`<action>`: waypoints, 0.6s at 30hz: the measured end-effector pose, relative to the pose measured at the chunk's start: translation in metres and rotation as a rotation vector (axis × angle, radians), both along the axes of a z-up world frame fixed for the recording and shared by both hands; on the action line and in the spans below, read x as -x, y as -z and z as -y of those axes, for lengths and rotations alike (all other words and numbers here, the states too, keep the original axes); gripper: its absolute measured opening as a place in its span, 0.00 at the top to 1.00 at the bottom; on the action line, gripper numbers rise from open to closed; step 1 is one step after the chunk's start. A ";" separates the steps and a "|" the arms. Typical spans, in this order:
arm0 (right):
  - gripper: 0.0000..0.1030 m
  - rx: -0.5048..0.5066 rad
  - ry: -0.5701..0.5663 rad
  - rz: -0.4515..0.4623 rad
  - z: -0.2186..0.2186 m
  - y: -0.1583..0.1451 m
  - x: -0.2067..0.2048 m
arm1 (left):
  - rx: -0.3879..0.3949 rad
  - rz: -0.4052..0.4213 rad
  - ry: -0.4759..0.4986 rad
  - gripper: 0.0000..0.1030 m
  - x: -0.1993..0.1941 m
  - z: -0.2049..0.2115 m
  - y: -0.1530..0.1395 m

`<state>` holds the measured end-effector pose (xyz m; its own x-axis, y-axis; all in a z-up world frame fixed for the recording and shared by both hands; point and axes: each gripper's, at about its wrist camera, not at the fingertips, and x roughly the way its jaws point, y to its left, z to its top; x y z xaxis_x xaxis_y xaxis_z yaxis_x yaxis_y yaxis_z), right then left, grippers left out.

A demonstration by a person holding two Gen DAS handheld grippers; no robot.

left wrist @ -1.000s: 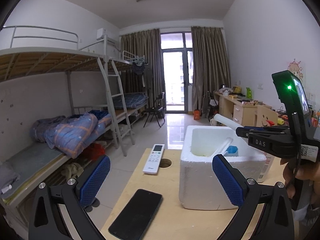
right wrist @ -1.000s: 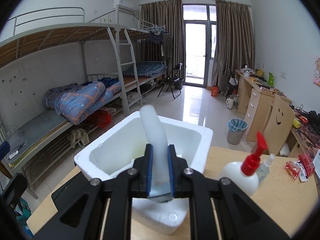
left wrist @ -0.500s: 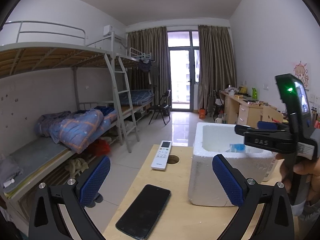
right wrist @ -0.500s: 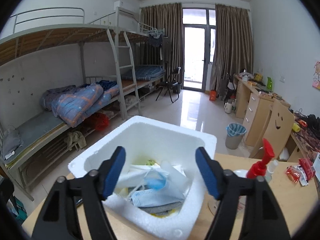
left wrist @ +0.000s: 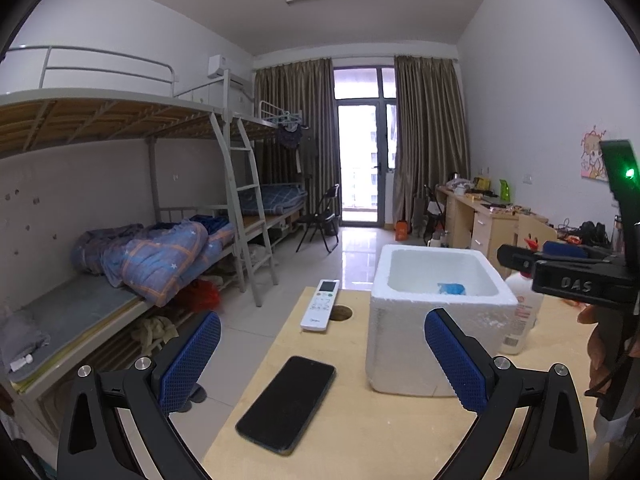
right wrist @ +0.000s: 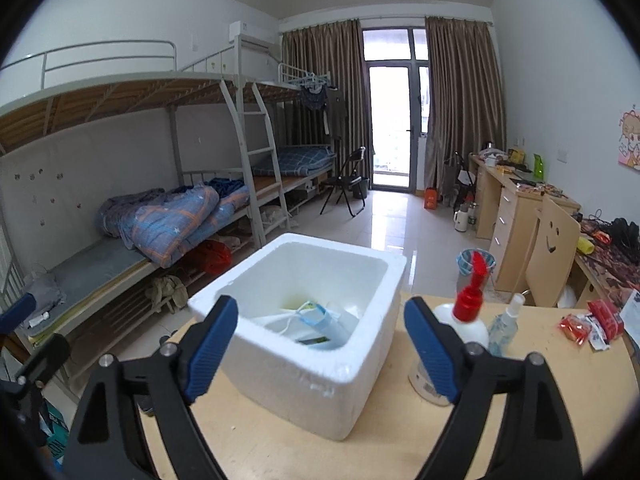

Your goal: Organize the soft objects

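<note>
A white foam box stands on the wooden table; it also shows in the left wrist view. Inside it lie soft items, among them blue face masks and a white tube. My right gripper is open and empty, held just in front of and above the box; in the left wrist view its body shows to the right of the box. My left gripper is open and empty, above the table to the left of the box.
A black phone and a white remote lie left of the box. A white bottle with a red pump and a small spray bottle stand right of it. Red wrappers lie at the far right. Bunk beds line the left wall.
My right gripper opened and let the white tube fall into the box, then drew back. My left gripper has drawn back and to the left a little.
</note>
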<state>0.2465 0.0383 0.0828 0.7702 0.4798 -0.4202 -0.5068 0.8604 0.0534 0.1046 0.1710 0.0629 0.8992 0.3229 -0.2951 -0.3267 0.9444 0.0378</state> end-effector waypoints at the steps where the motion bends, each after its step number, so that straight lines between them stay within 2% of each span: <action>1: 0.09 -0.009 -0.001 0.003 0.004 -0.002 0.006 | -0.001 0.001 0.001 0.01 0.004 0.002 0.000; 7: 0.00 -0.038 -0.003 0.035 0.016 -0.006 0.033 | 0.021 -0.003 0.007 0.01 0.027 0.015 0.000; 18: 0.00 -0.060 0.014 0.071 0.060 -0.013 0.085 | 0.016 0.032 0.032 0.01 0.062 0.048 -0.008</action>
